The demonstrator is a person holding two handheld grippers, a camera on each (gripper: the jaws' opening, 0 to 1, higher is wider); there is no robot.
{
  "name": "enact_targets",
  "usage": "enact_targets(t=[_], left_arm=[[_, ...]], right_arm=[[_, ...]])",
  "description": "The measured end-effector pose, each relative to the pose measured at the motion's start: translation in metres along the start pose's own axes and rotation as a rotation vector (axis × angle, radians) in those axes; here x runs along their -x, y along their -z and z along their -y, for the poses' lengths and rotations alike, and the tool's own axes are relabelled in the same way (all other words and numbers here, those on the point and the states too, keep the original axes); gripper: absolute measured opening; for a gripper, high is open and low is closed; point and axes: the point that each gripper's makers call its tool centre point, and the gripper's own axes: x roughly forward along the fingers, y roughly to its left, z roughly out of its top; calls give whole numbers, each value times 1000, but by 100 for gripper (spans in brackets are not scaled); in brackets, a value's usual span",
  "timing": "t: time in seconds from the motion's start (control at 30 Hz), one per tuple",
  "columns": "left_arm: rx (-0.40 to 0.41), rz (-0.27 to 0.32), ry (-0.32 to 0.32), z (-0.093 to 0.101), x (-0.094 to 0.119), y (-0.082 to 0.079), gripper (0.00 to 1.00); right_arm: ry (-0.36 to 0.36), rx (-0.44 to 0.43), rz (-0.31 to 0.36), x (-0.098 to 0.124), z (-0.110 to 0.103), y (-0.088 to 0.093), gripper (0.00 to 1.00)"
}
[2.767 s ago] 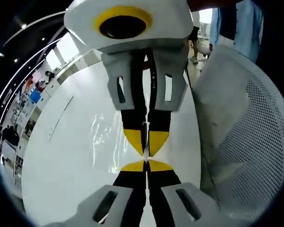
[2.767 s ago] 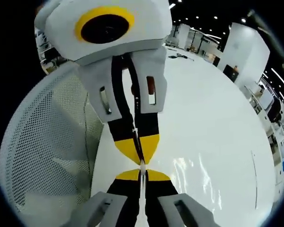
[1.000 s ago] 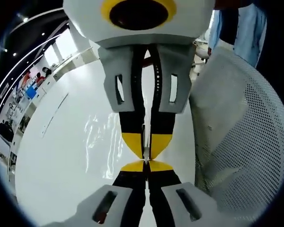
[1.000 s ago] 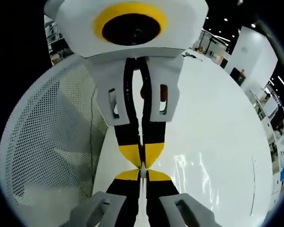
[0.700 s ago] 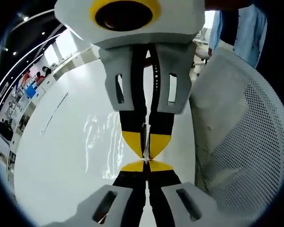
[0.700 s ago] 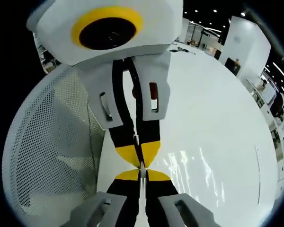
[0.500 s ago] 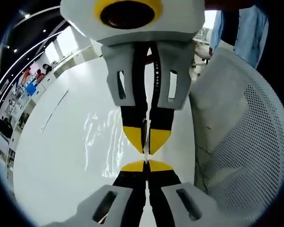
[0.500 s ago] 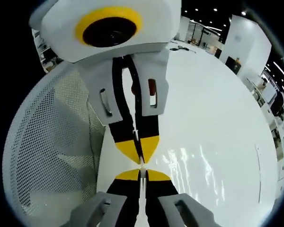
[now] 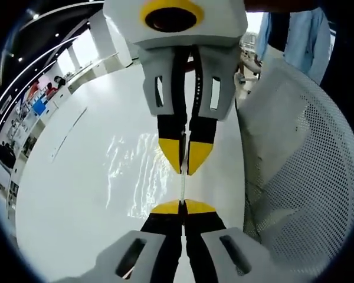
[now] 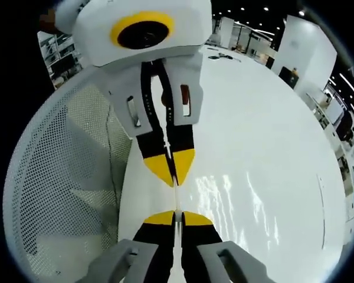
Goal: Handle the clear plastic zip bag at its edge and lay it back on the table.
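Observation:
The clear plastic zip bag (image 9: 135, 171) lies mostly flat on the white table (image 9: 59, 200), showing as glints. Its edge strip (image 9: 183, 187) runs taut between two grippers that face each other tip to tip. My left gripper (image 9: 182, 205) is shut on that edge at the bottom of the left gripper view. The right gripper (image 9: 184, 167) comes down from the top, also shut on it. In the right gripper view my right gripper (image 10: 175, 216) pinches the strip, the left gripper (image 10: 172, 171) hangs opposite, and the bag (image 10: 236, 200) glints to the right.
A white perforated mesh chair (image 9: 295, 177) stands close beside the table edge, right of the grippers in the left gripper view, and the same chair (image 10: 59, 177) is left of them in the right gripper view. A person in a blue shirt (image 9: 295, 29) stands behind.
The two grippers have drawn apart along the bag's edge; their tips nearly touched before, and now a short stretch of the strip shows between them.

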Motion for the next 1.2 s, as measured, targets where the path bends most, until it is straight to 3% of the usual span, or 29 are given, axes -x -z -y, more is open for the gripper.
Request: enact_targets(t=[1.2], left_arm=[[-6,-18,-15,-4,0,5,0]], right_arm=[[26,-34,-48,14,5,34,0]])
